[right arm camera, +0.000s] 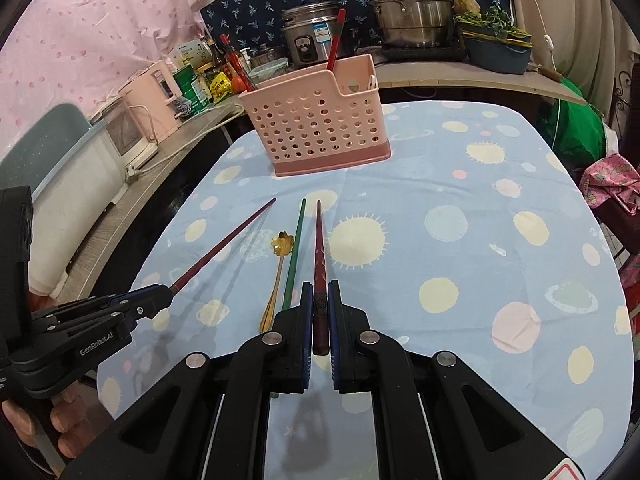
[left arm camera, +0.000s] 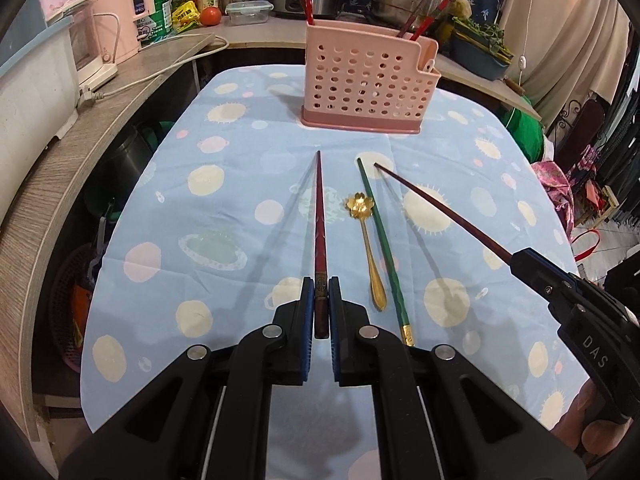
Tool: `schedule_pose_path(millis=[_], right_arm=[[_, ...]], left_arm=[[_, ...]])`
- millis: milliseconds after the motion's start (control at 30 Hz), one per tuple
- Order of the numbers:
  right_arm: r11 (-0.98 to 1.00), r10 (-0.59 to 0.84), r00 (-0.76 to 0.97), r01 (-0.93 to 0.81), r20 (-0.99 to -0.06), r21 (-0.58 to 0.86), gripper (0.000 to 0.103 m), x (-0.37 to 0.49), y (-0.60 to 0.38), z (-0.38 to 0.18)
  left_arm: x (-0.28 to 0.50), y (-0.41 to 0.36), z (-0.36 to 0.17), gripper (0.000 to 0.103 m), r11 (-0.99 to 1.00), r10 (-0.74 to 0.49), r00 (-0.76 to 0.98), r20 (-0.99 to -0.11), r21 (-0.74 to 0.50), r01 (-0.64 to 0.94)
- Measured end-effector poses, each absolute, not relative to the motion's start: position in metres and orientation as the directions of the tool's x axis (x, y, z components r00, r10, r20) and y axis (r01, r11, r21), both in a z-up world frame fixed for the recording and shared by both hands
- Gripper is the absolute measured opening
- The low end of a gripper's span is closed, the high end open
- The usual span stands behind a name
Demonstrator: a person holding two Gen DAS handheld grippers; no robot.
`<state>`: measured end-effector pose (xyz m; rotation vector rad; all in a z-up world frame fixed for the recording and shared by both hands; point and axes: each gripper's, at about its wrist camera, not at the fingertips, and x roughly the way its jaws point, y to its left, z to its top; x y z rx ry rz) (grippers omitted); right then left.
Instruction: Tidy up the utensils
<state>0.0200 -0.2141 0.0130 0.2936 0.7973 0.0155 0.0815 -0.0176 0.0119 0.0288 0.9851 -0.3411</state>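
The left gripper (right arm camera: 168,294), seen at the left edge of the right wrist view, carries the white lettering "GenRobot.AI" along its black arm. The right gripper (left arm camera: 514,260), seen at the right edge of the left wrist view, bears the white letters "DAS" on its black body, with the rest of the word out of sight.

On the counter beyond the far left corner of the table, the green tin (left arm camera: 162,4) and the yellow packet (left arm camera: 186,10) carry print too small to read. The blue label on the rice cooker (right arm camera: 320,30) past the far edge is likewise illegible.
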Motion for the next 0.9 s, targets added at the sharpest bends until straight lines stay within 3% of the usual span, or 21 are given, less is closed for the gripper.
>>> schedule_pose_path(millis=[900], right_arm=[[0.95, 0.095, 0.83, 0.089, -0.55, 0.299, 0.007, 0.071, -0.251, 0.11]], left_arm=[[0.144, -0.02, 0.116, 0.007, 0.935, -0.344, 0.661, -0.666, -0.177, 0.308]])
